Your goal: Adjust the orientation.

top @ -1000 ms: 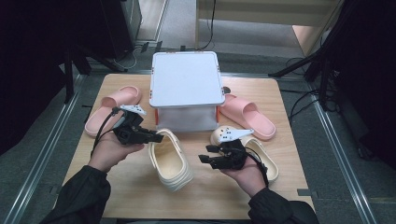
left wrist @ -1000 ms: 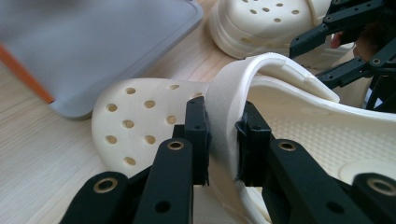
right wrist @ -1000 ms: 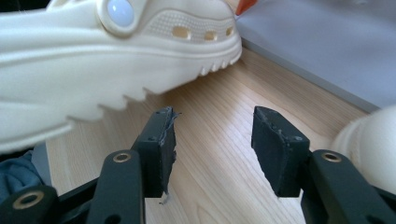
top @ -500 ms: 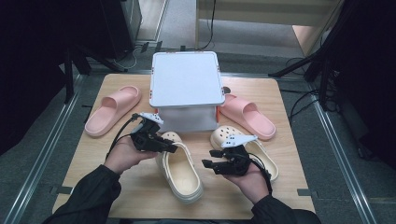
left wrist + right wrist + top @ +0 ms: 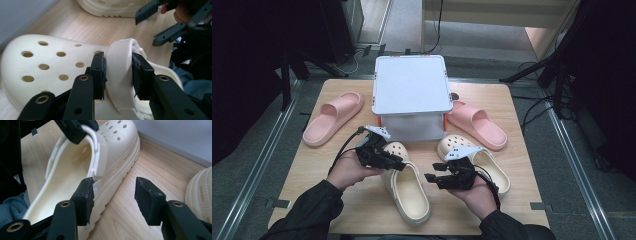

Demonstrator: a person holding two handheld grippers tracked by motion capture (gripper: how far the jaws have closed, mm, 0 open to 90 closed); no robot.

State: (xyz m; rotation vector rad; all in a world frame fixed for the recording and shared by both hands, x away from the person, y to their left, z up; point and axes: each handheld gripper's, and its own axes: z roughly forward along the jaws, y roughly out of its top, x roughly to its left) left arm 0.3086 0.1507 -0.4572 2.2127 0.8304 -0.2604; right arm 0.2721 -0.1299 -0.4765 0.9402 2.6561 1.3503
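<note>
Two jaws of the left gripper point(image 5: 117, 75), just opening, stand loosely around the cream clog's point(image 5: 50, 67) strap point(image 5: 120, 72); the right gripper point(image 5: 113, 200) is open, empty.

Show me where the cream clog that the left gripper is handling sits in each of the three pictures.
High view: cream clog lies low in the middle, toe toward the white box.
Left gripper view: its holed toe is at left, its strap stands between the black pads.
Right gripper view: it runs from upper right to lower left.
Shared landmark: the light wooden table.
</note>
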